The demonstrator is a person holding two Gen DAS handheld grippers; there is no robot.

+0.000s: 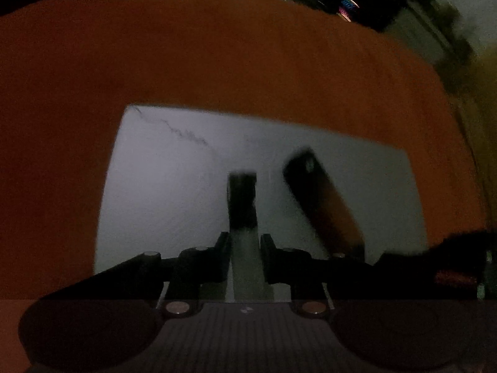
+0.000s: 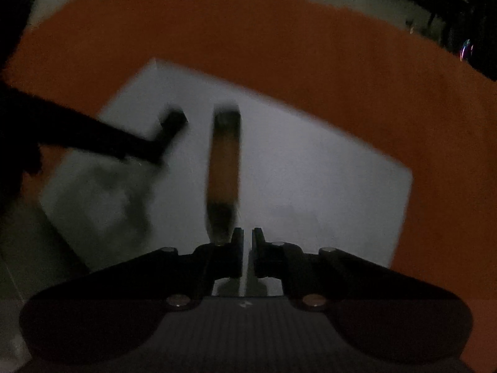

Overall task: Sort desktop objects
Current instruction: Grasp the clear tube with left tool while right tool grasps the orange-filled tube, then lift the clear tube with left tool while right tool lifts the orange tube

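The scene is dark and blurred. A white marble-look board (image 1: pixel 174 186) lies on an orange cloth (image 1: pixel 217 56). My left gripper (image 1: pixel 245 242) is shut on a thin stick-like object with a dark tip (image 1: pixel 242 202), held over the board. To its right a dark object with an orange-brown body (image 1: pixel 323 199) slants over the board, reaching to the right gripper's fingers. In the right wrist view that object (image 2: pixel 224 168) extends forward from my right gripper (image 2: pixel 247 239), whose jaws are nearly closed; whether they hold it I cannot tell. The left gripper's arm and the dark tip (image 2: pixel 172 122) show at left over the board (image 2: pixel 310 186).
The orange cloth (image 2: pixel 310 46) surrounds the board on all sides. Beyond its far edge are a pale floor and dark, indistinct shapes, with a small coloured glint (image 1: pixel 348 7) at the upper right.
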